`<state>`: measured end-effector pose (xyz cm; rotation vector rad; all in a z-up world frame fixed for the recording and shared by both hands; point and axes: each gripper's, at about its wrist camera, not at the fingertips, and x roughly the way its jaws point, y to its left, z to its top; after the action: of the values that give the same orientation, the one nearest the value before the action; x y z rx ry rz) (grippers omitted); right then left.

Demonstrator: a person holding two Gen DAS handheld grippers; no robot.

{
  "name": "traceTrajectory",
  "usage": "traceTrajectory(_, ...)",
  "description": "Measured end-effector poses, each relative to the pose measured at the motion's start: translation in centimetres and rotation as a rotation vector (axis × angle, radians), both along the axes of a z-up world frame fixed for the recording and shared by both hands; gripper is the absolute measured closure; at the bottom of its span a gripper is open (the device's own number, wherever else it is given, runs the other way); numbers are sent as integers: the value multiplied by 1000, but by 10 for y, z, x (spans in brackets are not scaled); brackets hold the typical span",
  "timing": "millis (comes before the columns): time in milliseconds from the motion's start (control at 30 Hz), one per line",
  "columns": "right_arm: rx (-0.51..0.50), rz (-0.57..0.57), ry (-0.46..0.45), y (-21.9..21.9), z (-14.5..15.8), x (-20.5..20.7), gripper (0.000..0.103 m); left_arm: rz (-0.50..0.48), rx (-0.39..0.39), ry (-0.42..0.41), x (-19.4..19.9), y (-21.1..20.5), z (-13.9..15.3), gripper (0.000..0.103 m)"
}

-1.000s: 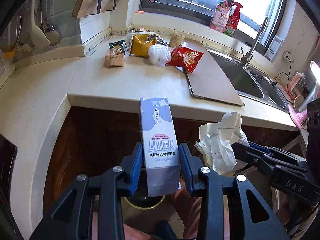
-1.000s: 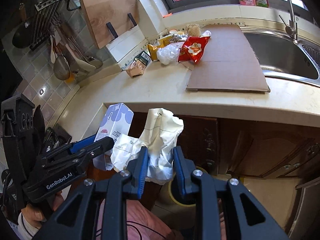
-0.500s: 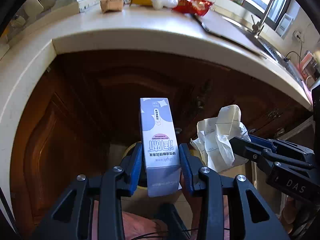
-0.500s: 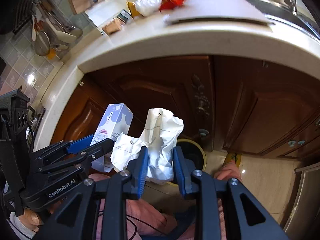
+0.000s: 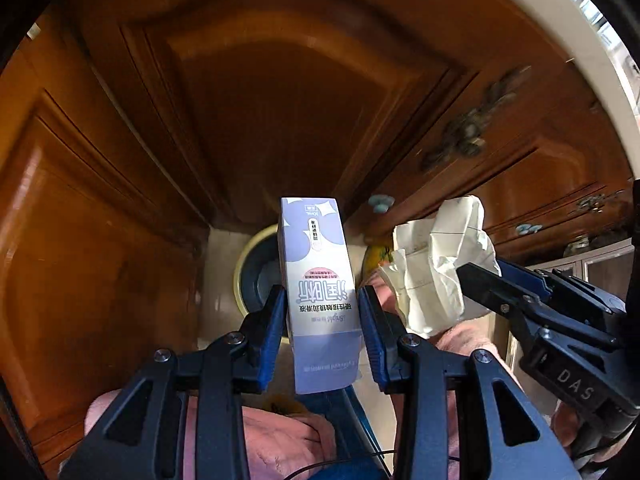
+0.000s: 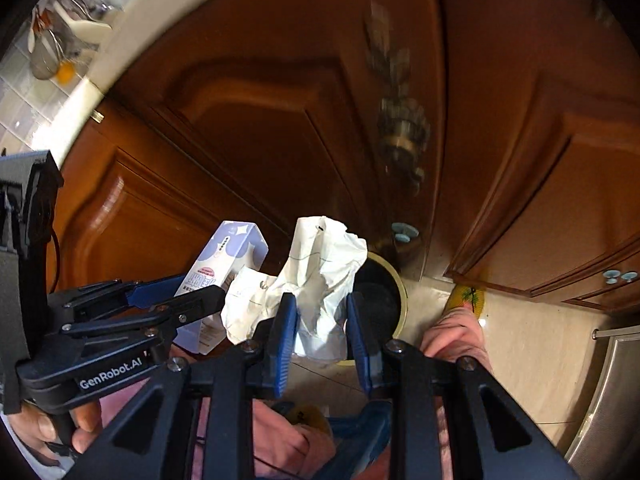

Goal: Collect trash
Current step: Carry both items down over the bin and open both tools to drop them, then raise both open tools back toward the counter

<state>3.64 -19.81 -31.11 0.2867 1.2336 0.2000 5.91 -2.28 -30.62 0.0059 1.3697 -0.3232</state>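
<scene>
My left gripper (image 5: 322, 312) is shut on a tall lilac and white carton (image 5: 316, 280), held upright between the blue pads. My right gripper (image 6: 320, 316) is shut on a crumpled white paper (image 6: 320, 276). Both point steeply down at a round bin with a yellow rim (image 5: 256, 272) on the floor, dark inside (image 6: 380, 304). The carton (image 6: 224, 276) and the left gripper (image 6: 176, 300) show at the left of the right wrist view. The paper (image 5: 436, 264) and the right gripper (image 5: 484, 280) show at the right of the left wrist view.
Brown wooden cabinet doors (image 5: 280, 100) fill the background, with metal handles (image 6: 400, 120). The pale counter edge (image 6: 112, 52) curves above. A person's knees in pink (image 5: 280, 440) and a hand (image 6: 456, 336) are close below. A steel appliance (image 6: 608, 396) stands at the right on the tiled floor.
Both grippers have sunk from counter height to in front of the cabinet doors and tipped downward. The counter and its trash have left view; the bin is now larger. Carton and paper stay gripped.
</scene>
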Motion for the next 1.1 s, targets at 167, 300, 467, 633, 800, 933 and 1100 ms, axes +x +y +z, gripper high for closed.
traceTrajectory(167, 23, -2, 71, -4, -53, 8, 77, 0, 26, 76, 14, -3, -41, 68)
traceTrajectory(300, 61, -16, 157, -4, -94, 13, 77, -3, 48, 125, 20, 0, -69, 68)
traceTrajectory(467, 57, -5, 217, 6, -127, 21, 76, 4, 60, 188, 29, -7, -95, 67)
traceTrajectory(633, 55, -14, 243, 15, -137, 31, 73, -17, 72, 226, 41, -6, -118, 66)
traceTrajectory(800, 74, -15, 245, 19, -140, 42, 73, -36, 91, 256, 48, -14, -128, 59)
traceTrajectory(933, 79, -16, 254, 19, -145, 48, 64, -34, 106, 245, 53, -9, -136, 45)
traceTrajectory(1100, 65, 3, 235, 23, -137, 51, 62, -2, 100, 226, 57, 4, -128, 37)
